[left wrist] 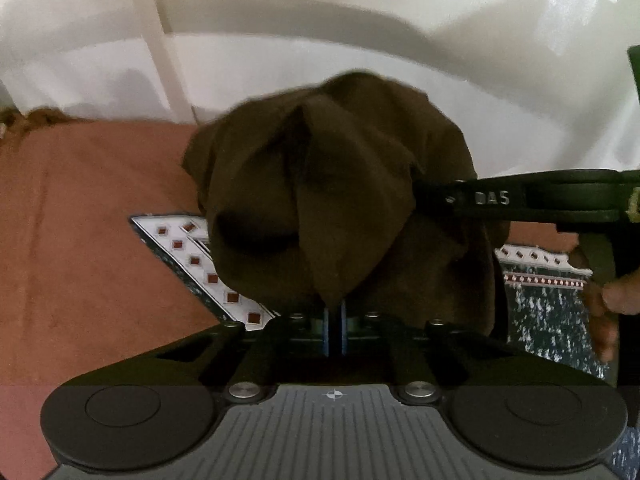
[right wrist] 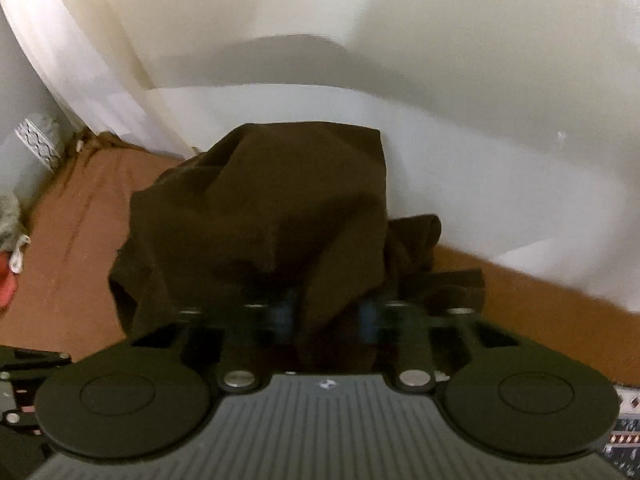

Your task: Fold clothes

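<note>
Left view only: patterned mat [left wrist: 224, 280] with red diamonds, and the right claw [left wrist: 432, 196] side-on, marked "DAS" (other letters unreadable).
Right view only: grey heap [right wrist: 8, 216] at the left edge.
Garment: brown cloth [left wrist: 328, 184] bunched above the orange surface [left wrist: 80, 240], no clear long axis.
Left claw [left wrist: 335, 320]: together, pinching cloth.
Right claw [right wrist: 328, 316]: clamped on cloth [right wrist: 260, 216].

Orange-brown bedspread [left wrist: 88, 216]; patterned cloth [left wrist: 192, 256] lying on it.

Dark brown garment [left wrist: 332, 184], bunched, lifted above rust-coloured surface [left wrist: 88, 240].
</note>
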A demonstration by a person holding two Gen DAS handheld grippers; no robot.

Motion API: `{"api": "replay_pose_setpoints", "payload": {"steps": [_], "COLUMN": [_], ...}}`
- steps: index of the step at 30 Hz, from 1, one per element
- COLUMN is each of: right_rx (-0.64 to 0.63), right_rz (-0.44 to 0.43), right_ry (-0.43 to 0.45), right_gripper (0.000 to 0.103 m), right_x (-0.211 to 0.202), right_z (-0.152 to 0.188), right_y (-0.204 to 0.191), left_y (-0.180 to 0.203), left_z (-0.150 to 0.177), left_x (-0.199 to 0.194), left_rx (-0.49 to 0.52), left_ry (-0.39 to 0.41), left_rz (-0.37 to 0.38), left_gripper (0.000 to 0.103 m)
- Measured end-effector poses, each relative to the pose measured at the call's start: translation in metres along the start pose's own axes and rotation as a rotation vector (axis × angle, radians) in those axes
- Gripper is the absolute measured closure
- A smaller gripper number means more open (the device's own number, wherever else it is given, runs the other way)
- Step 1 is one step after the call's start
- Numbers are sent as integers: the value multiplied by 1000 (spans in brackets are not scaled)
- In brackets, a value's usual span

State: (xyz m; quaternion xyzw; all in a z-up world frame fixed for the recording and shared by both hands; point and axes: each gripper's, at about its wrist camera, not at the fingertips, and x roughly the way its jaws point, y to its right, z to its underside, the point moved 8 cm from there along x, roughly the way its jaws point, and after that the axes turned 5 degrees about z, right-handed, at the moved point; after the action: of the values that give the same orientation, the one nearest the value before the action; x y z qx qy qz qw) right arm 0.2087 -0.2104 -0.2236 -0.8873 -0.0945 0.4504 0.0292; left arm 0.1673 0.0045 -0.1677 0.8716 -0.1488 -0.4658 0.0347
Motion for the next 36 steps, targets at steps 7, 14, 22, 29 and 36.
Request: {"api": "replay_pose_setpoints", "payload": {"steps": [7, 14, 22, 29, 36], "right_rx": [76, 87, 61, 92, 303], "right_rz": [-91, -171, -157, -121, -9], "right_ry": [139, 331, 497, 487, 103], "right_gripper": [97, 97, 97, 97, 97], "right_x": [-96, -241, -406, -506, -460], "right_z": [-16, -25, 6, 126, 336], "right_y": [2, 15, 64, 128, 208], "left_y": [32, 94, 225, 339, 370], "left_z": [-19, -21, 9, 122, 271], "left_x": [-87, -203, -316, -325, -206], "left_rx": [-16, 29, 117, 203, 139], "left_ry": [126, 274, 338, 136, -263], "left_rz": [62, 208, 439, 587, 459], "left_gripper": [103, 103, 103, 103, 103]}}
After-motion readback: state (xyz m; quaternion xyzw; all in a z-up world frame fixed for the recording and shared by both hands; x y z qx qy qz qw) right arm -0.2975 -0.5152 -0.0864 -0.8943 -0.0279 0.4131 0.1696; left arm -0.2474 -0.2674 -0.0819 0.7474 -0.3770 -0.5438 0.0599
